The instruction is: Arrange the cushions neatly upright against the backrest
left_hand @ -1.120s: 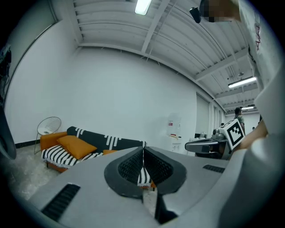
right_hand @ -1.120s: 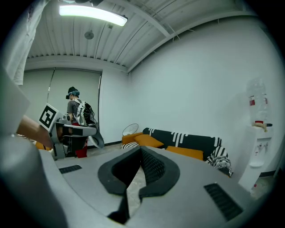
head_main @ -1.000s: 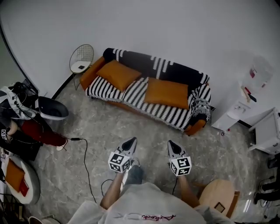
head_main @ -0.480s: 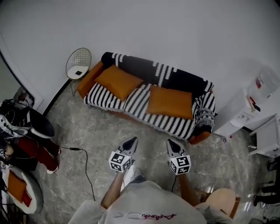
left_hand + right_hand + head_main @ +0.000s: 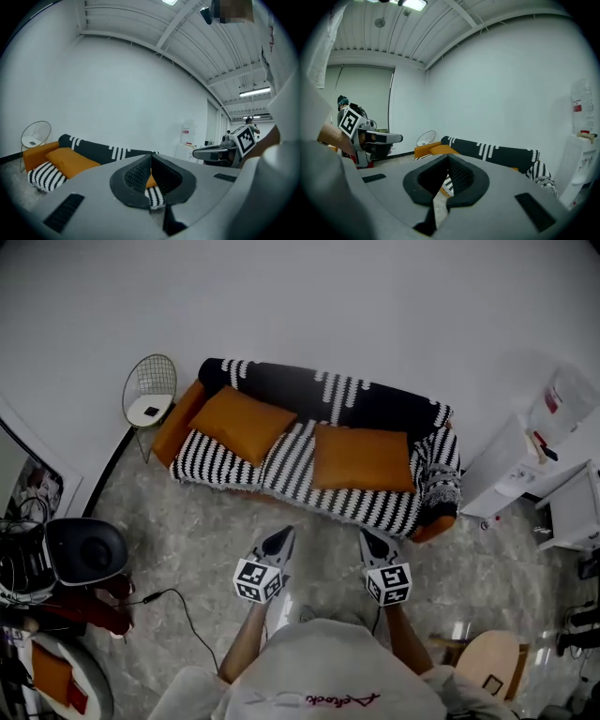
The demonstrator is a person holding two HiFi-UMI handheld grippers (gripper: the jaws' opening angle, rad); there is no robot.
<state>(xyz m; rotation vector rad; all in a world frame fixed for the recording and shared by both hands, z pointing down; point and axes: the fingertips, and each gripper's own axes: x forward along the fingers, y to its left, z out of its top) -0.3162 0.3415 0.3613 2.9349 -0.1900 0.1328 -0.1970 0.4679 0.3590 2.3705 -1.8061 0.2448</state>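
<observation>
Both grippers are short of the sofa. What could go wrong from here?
Both the left gripper and right gripper are shut, so they must open before gripping. The left cushion and right cushion lie flat on a striped throw, which may get pinched too. The floor cable could snag a foot.

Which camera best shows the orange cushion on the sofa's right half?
The head view: the whole cushion shows from above, lying on the sofa seat. In both gripper views it is almost wholly hidden.

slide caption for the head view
Both shut, left hand-held gripper and right hand-held gripper face the sofa, left cushion and right cushion lying on its seat.
</observation>
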